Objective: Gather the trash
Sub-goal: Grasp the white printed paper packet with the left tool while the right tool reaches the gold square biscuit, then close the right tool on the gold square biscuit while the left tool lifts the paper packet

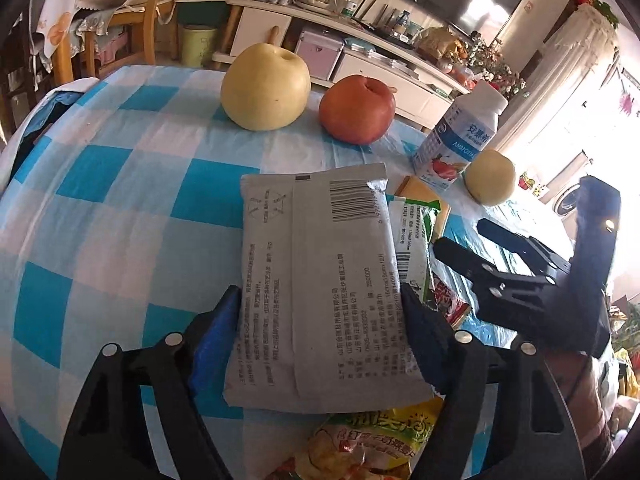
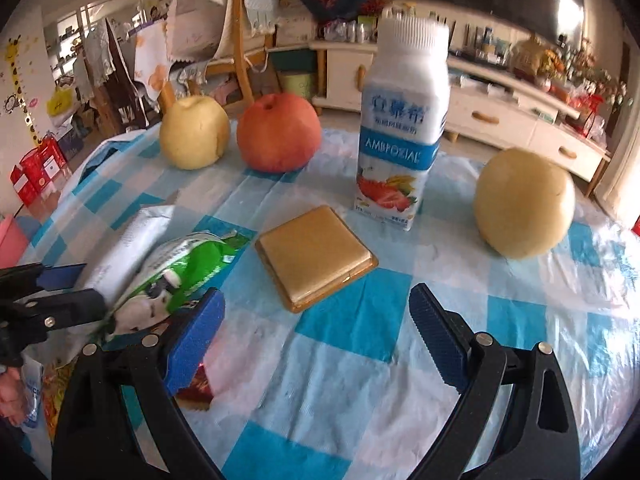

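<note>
My left gripper is shut on a grey wet-wipe packet, held flat above the checked tablecloth. The packet also shows in the right wrist view. A green-and-white wrapper lies just right of it, also in the right wrist view. A yellow snack bag lies under the packet's near end. A red wrapper lies by my right gripper's left finger. My right gripper is open and empty above the cloth, near a flat gold box. It appears in the left wrist view.
A yellow pear, a red apple, a yogurt bottle and a second pear stand at the table's far side. Beyond are a wooden chair and a white TV cabinet.
</note>
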### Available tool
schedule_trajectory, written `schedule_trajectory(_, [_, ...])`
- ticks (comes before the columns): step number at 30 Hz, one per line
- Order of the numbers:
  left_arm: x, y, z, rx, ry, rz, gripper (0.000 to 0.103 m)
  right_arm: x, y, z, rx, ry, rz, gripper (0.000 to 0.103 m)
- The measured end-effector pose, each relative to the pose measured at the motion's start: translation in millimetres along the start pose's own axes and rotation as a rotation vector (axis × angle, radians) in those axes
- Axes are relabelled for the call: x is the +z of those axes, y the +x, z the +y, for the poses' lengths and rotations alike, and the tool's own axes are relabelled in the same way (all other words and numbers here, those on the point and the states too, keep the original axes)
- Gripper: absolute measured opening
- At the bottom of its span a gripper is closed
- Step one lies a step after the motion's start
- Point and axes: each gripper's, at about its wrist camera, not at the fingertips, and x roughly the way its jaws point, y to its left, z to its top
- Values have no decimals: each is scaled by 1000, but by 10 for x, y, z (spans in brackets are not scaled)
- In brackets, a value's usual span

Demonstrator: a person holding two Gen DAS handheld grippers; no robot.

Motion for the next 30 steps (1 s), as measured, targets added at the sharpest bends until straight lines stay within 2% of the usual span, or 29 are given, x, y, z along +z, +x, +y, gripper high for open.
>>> schedule_trajectory(10, [35,-266,102,3,-16,-86,77,129,236,17,7,-52,72,94])
schedule_trajectory(17, [34,-316,139,9,-25,-104,77,180,293,19,2,-67,80,93])
schedule_trajectory(22, [13,-328,151,7,-28,-110,77,186,262,44,3,-85,60,70])
schedule_trajectory(30, [-33,-340,243,24,-54,-106,77,123,205,121,17,-136,55,66])
